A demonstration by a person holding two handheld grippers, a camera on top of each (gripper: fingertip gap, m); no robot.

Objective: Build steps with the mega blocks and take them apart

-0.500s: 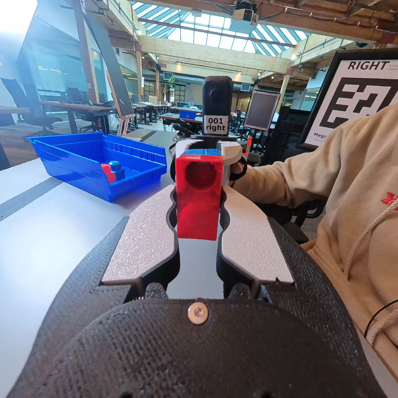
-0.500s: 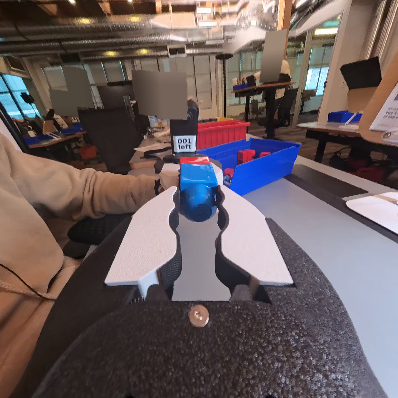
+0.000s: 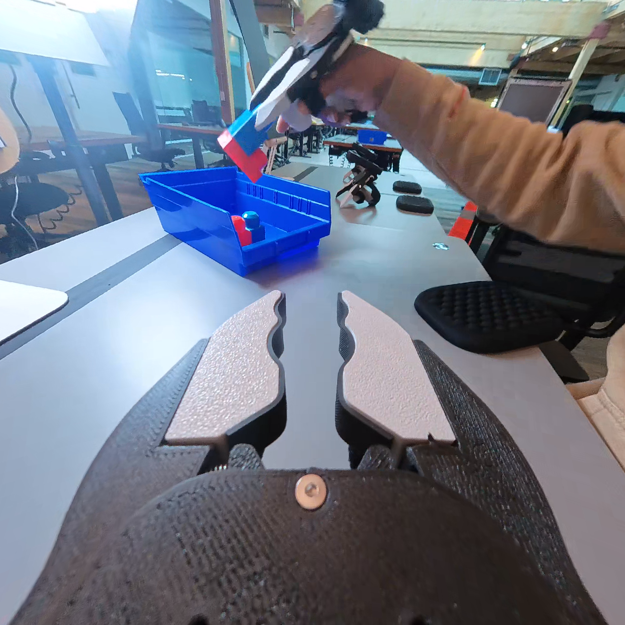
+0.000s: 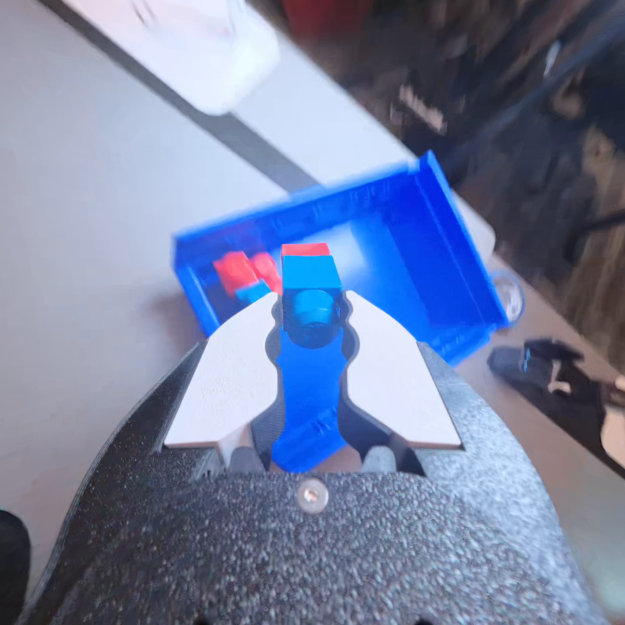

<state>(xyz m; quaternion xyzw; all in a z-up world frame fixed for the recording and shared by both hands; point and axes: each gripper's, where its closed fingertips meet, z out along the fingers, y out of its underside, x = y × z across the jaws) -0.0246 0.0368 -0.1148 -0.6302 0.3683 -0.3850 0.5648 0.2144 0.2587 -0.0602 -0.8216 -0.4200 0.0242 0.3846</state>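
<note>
Fingers of the left gripper (image 3: 311,301) stand apart with only bare grey table (image 3: 142,331) showing through the gap; they hold nothing and hover low over the surface. Fingers of the right gripper (image 4: 310,297) are clamped on a blue block (image 4: 309,284), pinching its sides, its round stud pointing back toward the camera. One red block (image 4: 305,249) is stuck on the far end of that blue one, so the pair makes a two-piece stack, held tilted in the air above the blue bin (image 3: 203,216).

In the left wrist view the bin sits on the table ahead of the open fingers, and one red piece (image 3: 240,230) and one blue piece (image 3: 253,225) stand side by side at its near end, partly hidden by the bin's wall. The right wrist view looks down into the same bin, and there I count roughly two red pieces and one blue one, yet motion blur smears them and their exact number is hard to make out.

A person's tan sleeve (image 3: 507,162) reaches across the left wrist view. A spare gripper (image 3: 360,182) and two dark pads (image 3: 414,204) lie farther along the table, and a black padded armrest (image 3: 487,314) sits at its right edge. The right gripper's body is cut off by the top of the left wrist view.
</note>
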